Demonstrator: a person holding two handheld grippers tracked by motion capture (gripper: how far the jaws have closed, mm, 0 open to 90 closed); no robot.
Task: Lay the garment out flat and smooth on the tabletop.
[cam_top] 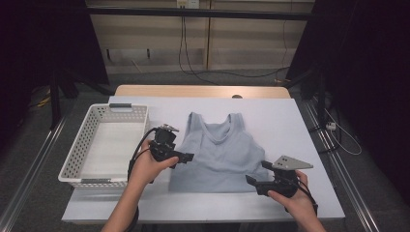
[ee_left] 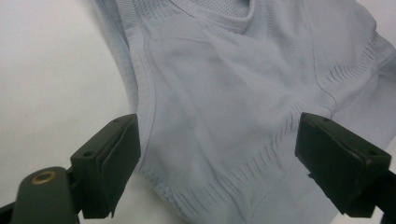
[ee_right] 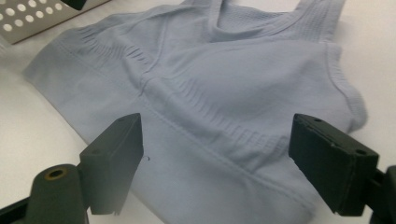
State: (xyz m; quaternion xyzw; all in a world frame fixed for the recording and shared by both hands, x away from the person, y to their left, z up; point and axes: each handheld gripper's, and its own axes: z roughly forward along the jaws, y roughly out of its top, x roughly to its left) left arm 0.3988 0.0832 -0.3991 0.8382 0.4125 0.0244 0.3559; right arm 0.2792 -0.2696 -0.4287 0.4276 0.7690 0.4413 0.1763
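Pale-blue knit top (cam_top: 217, 153) lies flat at the frame's centre on the white table (cam_top: 300, 125), right of the basket (cam_top: 87, 140). My left gripper (cam_top: 186, 157) and right gripper (cam_top: 250, 180) flank it, jaws wide, empty. Soft, light, limp; I'd pinch the ribbed hem corners.

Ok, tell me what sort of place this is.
Probably a lab or recording studio, not a home: a white-topped table stands between dark curtains, cables trail over the floor, and a top lies beside a basket.
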